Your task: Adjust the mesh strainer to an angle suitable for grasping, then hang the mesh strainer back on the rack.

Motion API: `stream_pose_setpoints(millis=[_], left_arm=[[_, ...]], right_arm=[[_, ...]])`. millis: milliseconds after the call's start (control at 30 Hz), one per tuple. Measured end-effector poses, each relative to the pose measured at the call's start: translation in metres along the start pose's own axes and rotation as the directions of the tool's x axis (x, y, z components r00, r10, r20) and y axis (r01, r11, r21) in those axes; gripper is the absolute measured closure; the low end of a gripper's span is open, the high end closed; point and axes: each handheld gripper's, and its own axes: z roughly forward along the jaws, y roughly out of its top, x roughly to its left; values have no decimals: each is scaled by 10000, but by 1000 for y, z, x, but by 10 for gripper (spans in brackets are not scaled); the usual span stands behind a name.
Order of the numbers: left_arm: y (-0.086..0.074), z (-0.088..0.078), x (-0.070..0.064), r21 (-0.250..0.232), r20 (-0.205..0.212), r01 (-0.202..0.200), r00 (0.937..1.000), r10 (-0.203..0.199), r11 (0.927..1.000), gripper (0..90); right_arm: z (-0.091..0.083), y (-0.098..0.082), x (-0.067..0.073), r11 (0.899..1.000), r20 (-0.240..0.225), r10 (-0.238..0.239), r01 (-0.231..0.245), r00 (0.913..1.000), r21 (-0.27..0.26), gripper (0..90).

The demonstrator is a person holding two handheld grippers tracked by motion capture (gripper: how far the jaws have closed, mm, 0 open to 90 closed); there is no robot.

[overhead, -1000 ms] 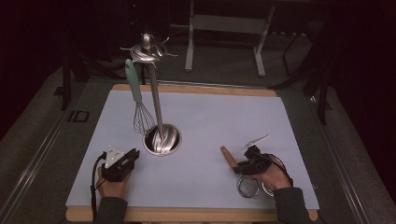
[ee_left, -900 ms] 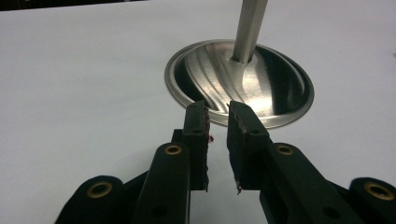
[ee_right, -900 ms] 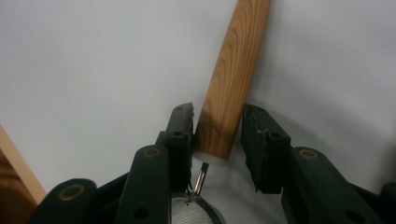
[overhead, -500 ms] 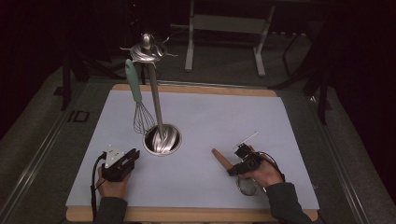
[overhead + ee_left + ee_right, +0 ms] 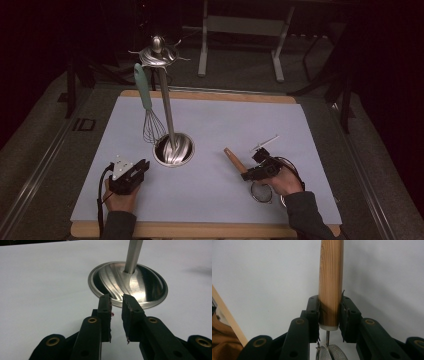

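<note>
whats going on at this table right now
A person works two hand-held tongs over a white mat. The right tongs have just been closing on the wooden handle of a small mesh strainer, near the table's front edge. The left tongs are parted with nothing between them, near the steel stand's base. A whisk hangs from the stand.

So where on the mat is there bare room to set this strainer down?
Free: the mat's far right, beyond the right hand-held gripper, and the near strip between both hands. Crowded: around the stand's base and hanging whisk.
</note>
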Motion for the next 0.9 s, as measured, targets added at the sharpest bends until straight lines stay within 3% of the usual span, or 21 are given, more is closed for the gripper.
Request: stream_pose_setpoints(millis=[267, 733, 900], left_arm=[[0, 0, 0, 14, 16, 6, 10000, -6, 10000, 775], [0, 0, 0, -52, 13, 49, 10000, -49, 10000, 774], [0, 0, 0, -45, 5, 15, 10000, -15, 10000, 774]], right_arm=[[-8, 2, -1, 9980, 294, -108, 126, 9995, -627, 716], [-12, 7, -14, 9914, -188, -323, 297, 9993, -1271, 716], [-14, 9, -17, 9898, -167, -347, 320, 9993, -1391, 716]])
